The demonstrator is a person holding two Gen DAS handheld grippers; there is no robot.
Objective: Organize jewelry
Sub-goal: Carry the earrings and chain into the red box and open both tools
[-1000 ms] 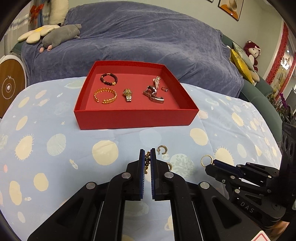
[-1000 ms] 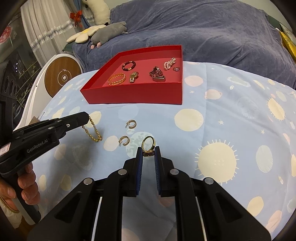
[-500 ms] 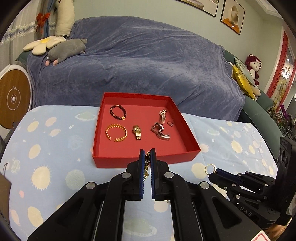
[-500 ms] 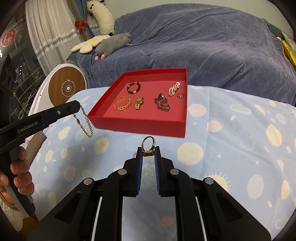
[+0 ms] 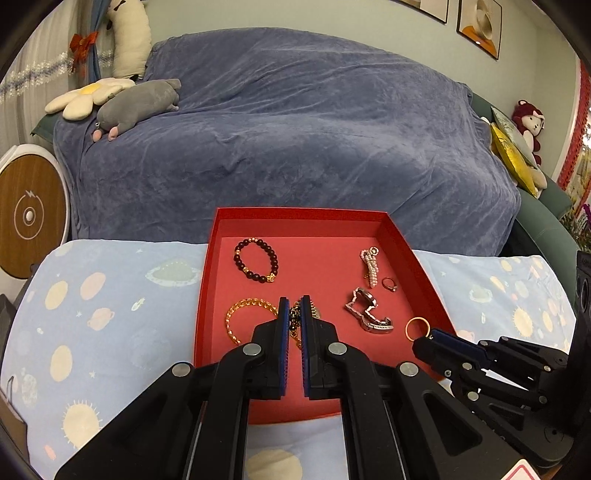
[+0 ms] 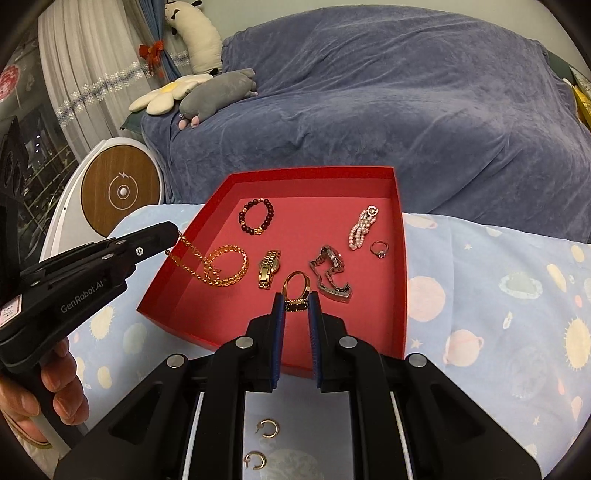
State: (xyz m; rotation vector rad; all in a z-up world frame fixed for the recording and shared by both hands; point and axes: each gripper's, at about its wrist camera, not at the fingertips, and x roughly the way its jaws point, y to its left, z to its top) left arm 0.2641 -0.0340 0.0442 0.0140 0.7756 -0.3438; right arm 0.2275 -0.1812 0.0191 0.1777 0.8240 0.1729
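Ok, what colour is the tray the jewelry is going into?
Red, inside and out. The tray shows best in the right wrist view.

We are in a home, in a living room. A sofa (image 5: 295,140) under a blue-grey throw fills the space behind the table (image 5: 110,295), which wears a pale blue cloth printed with suns and planets. Plush toys lie on the sofa: a grey animal (image 5: 140,103) and a flower cushion (image 5: 85,99). We see 2 framed pictures (image 5: 480,26) on the wall, tied curtains (image 6: 85,74), and a red plush doll (image 5: 530,122) at the sofa's far end.
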